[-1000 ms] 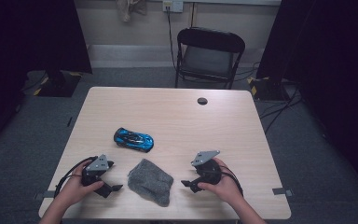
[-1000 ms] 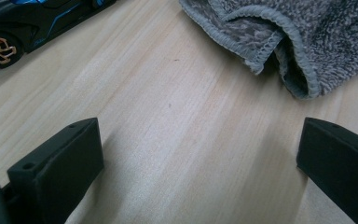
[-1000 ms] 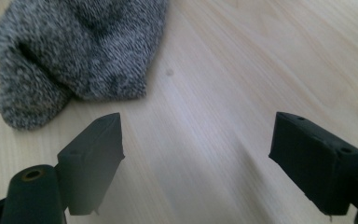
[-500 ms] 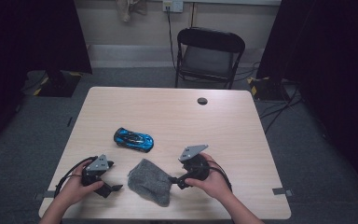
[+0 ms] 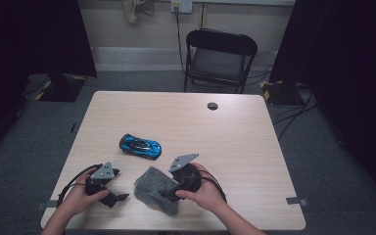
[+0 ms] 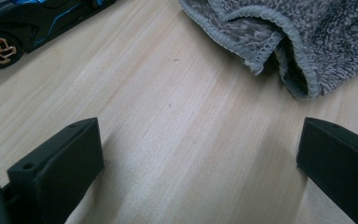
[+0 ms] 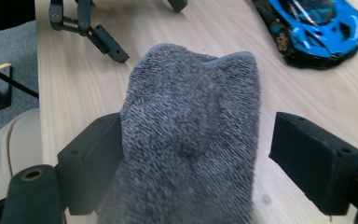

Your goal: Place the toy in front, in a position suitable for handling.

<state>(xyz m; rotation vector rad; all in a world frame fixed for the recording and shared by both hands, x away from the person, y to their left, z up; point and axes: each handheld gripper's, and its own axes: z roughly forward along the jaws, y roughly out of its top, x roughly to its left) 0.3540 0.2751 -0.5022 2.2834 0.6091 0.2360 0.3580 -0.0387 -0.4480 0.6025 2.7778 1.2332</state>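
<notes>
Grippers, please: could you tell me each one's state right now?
Left gripper: open, holding nothing.
Right gripper: open, jaws around the grey cloth.

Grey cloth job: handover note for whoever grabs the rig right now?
Right gripper: jaws open, set around a raised fold of the grey cloth, not yet closed.
Left gripper: open, holding nothing, resting on the table beside the cloth.
Blue toy car: untouched, beyond the cloth.
Done: the right gripper's approach.
Left: probably close on the fold and lift; what follows can't be told.

No readable text, labels, numbers, signs
</notes>
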